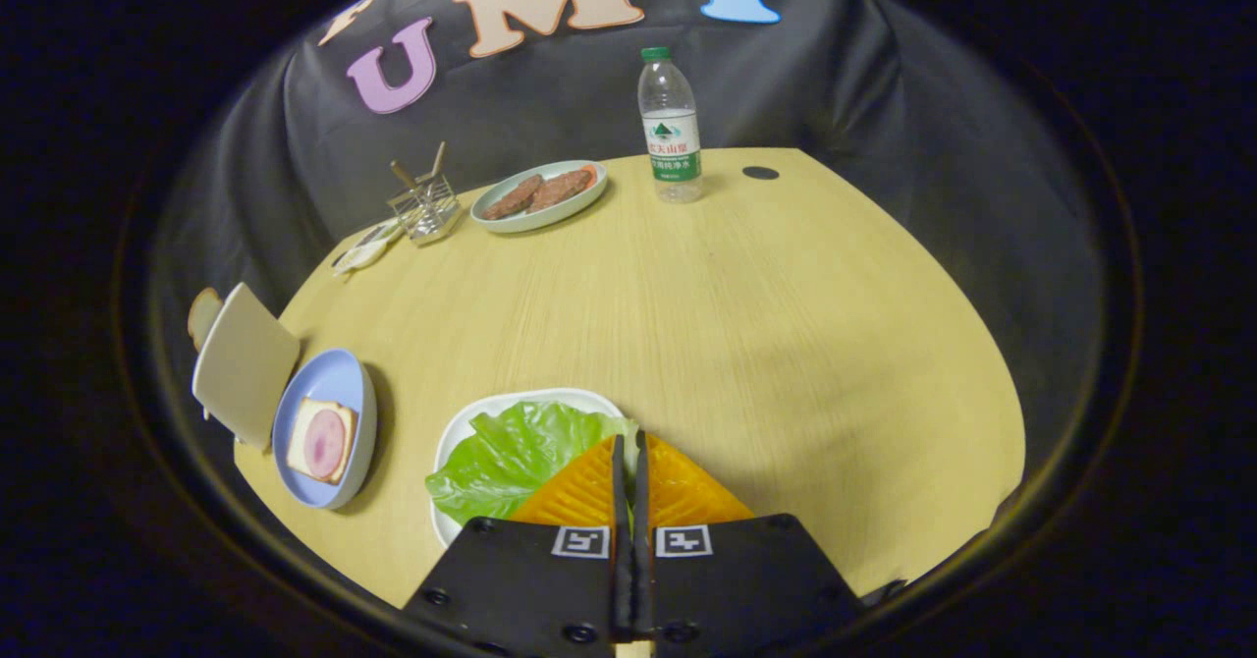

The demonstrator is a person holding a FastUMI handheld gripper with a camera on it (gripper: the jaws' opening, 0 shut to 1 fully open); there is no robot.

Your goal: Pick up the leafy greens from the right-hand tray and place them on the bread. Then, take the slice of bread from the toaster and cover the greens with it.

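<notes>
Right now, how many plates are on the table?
3. A white plate of lettuce sits just under the shut tool; a blue plate with bread and ham lies beside the toaster; a green plate of patties stands beyond, near the bottle.

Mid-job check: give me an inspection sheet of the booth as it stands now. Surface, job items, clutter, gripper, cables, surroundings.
Surface: pale wooden table, with a dark round spot near its far edge.
Job's things: leafy greens lying on a white tray, just ahead of the fingers; bread slice with a pink meat round on a blue plate; toaster beyond that plate, with a bread slice showing behind it.
Clutter: water bottle; plate of brown patties; small clear rack with utensils.
Gripper: gripper fingers closed together over the tray's near edge, with nothing visibly between them.
Cables: nothing seen.
Surroundings: black cloth wall behind the table.
</notes>
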